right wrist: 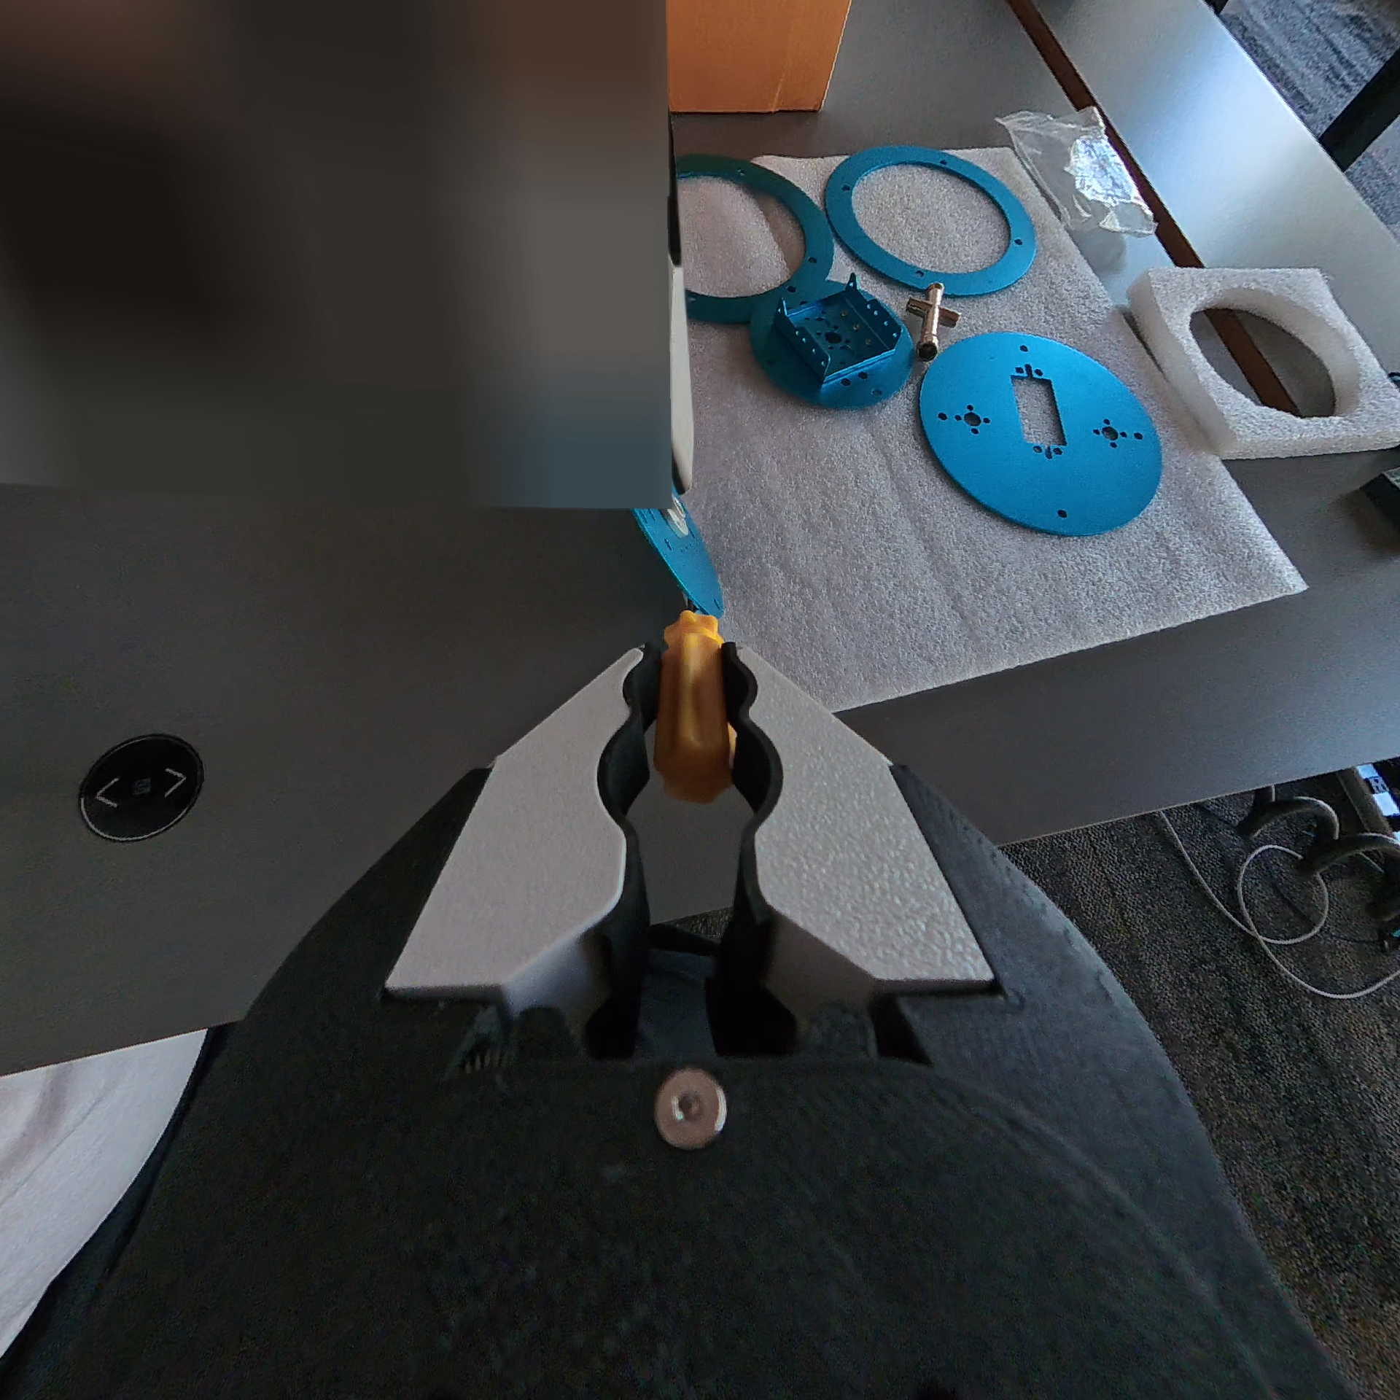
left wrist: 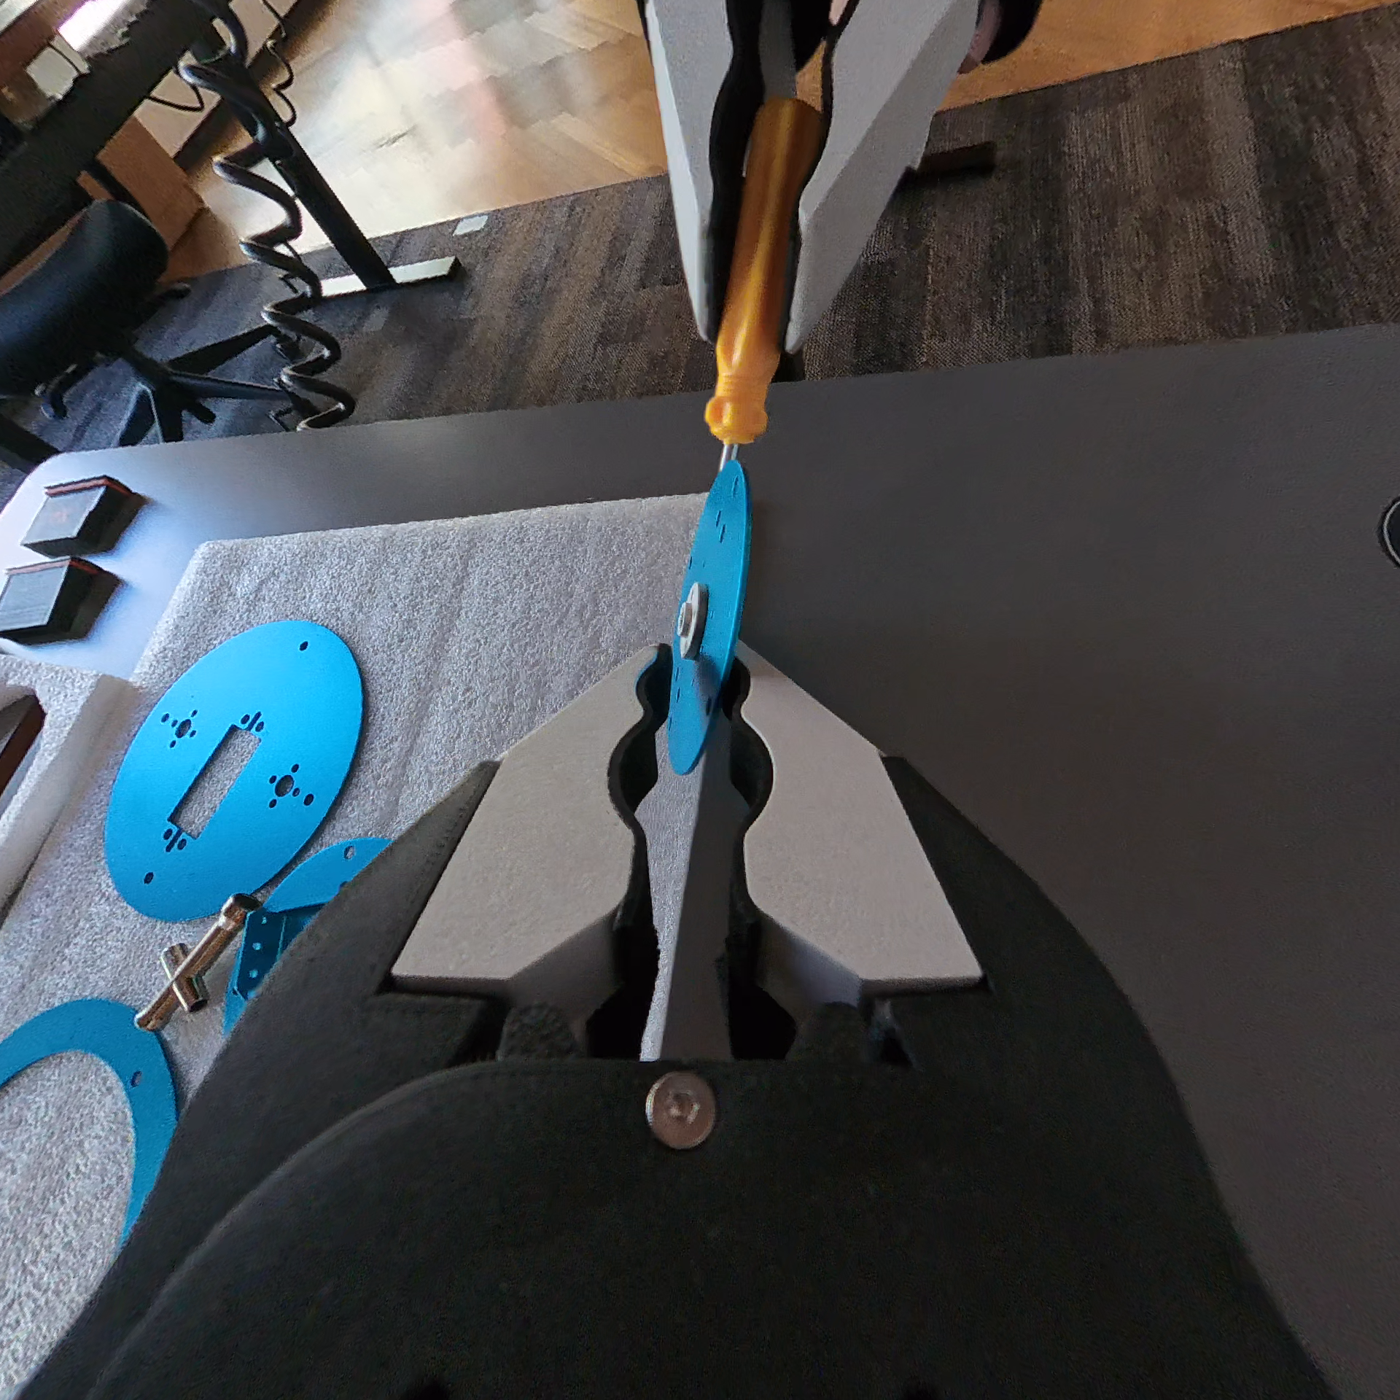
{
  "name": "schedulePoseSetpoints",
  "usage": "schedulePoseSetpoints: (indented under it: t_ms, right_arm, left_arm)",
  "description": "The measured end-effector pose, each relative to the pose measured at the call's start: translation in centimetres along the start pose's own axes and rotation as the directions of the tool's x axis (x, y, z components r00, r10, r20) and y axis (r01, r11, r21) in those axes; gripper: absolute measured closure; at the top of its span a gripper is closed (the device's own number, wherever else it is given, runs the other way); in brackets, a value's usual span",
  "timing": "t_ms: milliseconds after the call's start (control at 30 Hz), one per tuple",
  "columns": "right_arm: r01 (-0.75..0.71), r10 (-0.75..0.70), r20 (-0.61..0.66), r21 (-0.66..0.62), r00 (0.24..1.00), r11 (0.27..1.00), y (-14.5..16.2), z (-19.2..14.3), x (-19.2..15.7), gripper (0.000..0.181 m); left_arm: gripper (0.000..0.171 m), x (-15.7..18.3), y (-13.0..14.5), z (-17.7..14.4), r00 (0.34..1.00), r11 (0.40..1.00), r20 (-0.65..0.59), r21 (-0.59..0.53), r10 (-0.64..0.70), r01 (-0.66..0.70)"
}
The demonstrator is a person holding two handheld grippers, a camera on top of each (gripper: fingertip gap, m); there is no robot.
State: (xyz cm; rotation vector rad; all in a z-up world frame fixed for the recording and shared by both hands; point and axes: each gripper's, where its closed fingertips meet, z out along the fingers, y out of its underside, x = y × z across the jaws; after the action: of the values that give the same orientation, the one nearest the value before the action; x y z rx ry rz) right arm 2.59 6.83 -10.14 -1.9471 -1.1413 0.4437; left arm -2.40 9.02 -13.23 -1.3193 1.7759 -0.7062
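My left gripper (left wrist: 693,674) is shut on a small blue disc (left wrist: 716,576), held on edge above the dark table (left wrist: 1060,606). A silver washer and nut (left wrist: 693,617) sit at the disc's centre. My right gripper (right wrist: 688,659) is shut on a yellow-handled screwdriver (right wrist: 685,720). In the left wrist view the right gripper (left wrist: 750,333) comes down from above with the screwdriver (left wrist: 761,265), whose thin metal tip meets the disc's top edge. In the right wrist view a part of the blue disc (right wrist: 682,560) shows just beyond the handle; the rest is under a blurred patch.
On a white foam sheet (right wrist: 909,568) lie a blue plate with a rectangular slot (right wrist: 1038,424), two blue rings (right wrist: 928,220), a blue bracket on a disc (right wrist: 829,341) and a metal cross wrench (right wrist: 930,318). A white foam block (right wrist: 1273,364), a plastic bag (right wrist: 1083,167), two black boxes (left wrist: 68,560). Across from one pair of fingers to the other is roughly 7 cm. My left gripper's tips are some 20 cm from the metal cross wrench (right wrist: 930,318). Look for it in the left wrist view (left wrist: 198,954) too.
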Motion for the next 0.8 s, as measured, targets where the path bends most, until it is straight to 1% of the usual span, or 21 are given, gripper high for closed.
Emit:
schedulePoseSetpoints:
  t_ms: [100,267,600,667,700,767,800]
  right_arm:
    - [0.006,-0.006,0.004,-0.011,1.0,1.0,0.0,0.0,0.0,0.167]
    - [0.015,-0.015,0.012,-0.016,1.0,1.0,-0.2,0.0,0.1,0.167]
    - [0.02,-0.02,0.013,-0.014,1.0,1.0,-0.3,0.0,0.1,0.167]
    - [0.018,-0.018,0.013,-0.016,1.0,1.0,-0.2,0.0,0.2,0.166]
    - [0.014,-0.014,0.013,-0.013,1.0,1.0,-0.2,0.0,0.2,0.167]
    - [0.002,-0.002,0.011,-0.005,1.0,1.0,-0.2,-0.1,0.4,0.167]
    - [-0.004,0.004,0.001,0.0,1.0,1.0,-0.2,-0.2,0.6,0.167]
  left_arm:
    - [0.163,0.1,0.0,0.0,0.998,0.998,0.011,0.013,0.057,-0.058]
    - [0.167,0.1,-0.1,0.0,0.981,0.982,0.047,0.004,0.19,-0.19]
    - [0.17,-0.1,0.0,0.0,0.946,0.952,0.112,-0.027,0.305,-0.304]
    - [0.17,-0.3,-0.1,0.1,0.956,0.963,0.109,-0.03,0.271,-0.27]
    - [0.17,-0.5,-0.1,0.1,0.97,0.976,0.104,-0.023,0.219,-0.218]
    - [0.17,-1.4,-0.1,0.1,0.994,0.998,0.09,0.002,0.062,-0.062]
    - [0.17,-1.9,0.0,0.1,0.996,1.0,0.084,0.01,-0.024,0.023]
